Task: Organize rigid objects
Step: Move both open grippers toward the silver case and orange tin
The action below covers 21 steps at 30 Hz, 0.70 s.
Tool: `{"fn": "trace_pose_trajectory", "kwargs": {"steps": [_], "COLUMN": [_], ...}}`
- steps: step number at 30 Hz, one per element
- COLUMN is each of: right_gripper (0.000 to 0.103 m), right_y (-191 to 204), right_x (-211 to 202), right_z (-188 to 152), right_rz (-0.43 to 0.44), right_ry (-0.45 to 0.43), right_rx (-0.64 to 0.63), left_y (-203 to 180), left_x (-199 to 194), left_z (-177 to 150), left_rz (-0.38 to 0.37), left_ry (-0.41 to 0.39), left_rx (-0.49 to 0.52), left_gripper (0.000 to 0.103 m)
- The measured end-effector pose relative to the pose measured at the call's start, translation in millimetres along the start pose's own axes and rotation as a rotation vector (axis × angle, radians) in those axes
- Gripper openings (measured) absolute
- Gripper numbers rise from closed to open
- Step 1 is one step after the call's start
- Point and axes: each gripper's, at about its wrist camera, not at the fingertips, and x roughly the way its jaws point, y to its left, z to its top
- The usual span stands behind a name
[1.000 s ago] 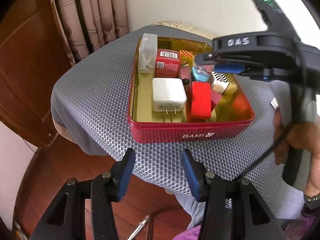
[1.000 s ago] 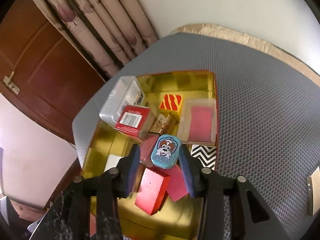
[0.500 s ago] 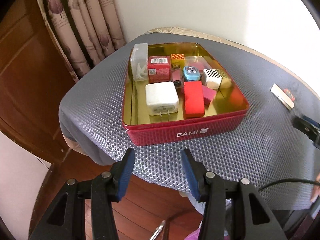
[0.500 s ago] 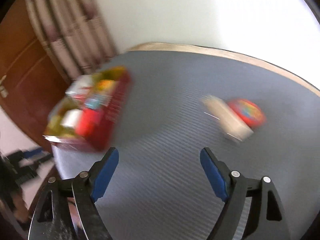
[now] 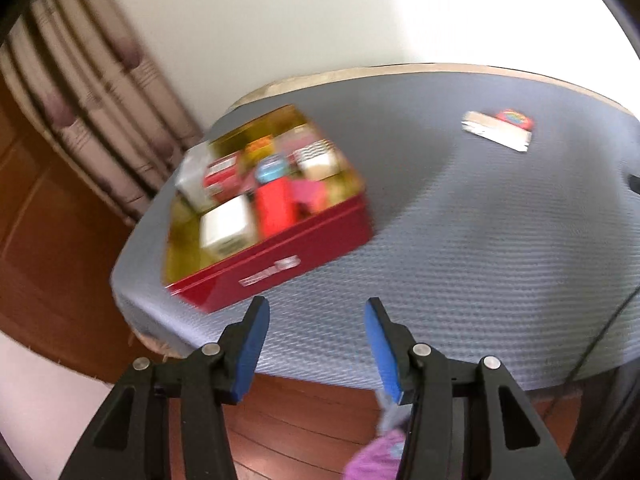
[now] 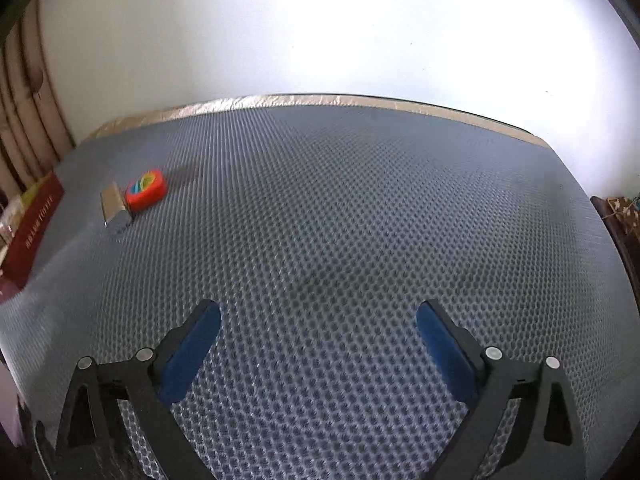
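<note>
Left wrist view is smearing badly: red tin sitting left of centre on the grey-matted worktop, contents blurring into red, white and blue blobs, not readable. Right view is cutting the tin off at the left edge. Small red case lying touching a pale flat box, upper left. Left tongs standing partly apart, just opening, nothing between. Right tongs gaping wide, just opening, empty over bare mat.

The right hand-held gripper, jaws just opened wide and empty, hangs over grey mat.
</note>
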Motion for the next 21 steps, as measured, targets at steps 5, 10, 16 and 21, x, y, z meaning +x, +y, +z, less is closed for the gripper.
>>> {"fn": "trace_pose_trajectory", "kwargs": {"steps": [5, 10, 16, 21], "right_gripper": [0.099, 0.1, 0.1, 0.101], "right_y": [5.7, 0.3, -2.1, 0.6], "right_x": [9.6, 7.2, 8.8, 6.0], "right_z": [2.4, 0.4, 0.0, -2.0], "right_rz": [0.05, 0.108, 0.151, 0.187], "right_ry": [0.019, 0.006, 0.014, 0.013], "right_rx": [-0.031, 0.015, 0.04, 0.019], "left_y": [-31.6, -56.7, -74.0, -78.8], "left_x": [6.9, 22.6, 56.3, 90.7], "left_z": [27.7, 69.2, 119.1, 155.3], "left_rz": [-0.195, -0.408, -0.545, -0.57], "left_ry": [0.079, 0.166, 0.254, 0.329], "left_rx": [-0.015, -0.096, -0.256, -0.457], "left_gripper": [0.053, 0.053, 0.053, 0.053]}}
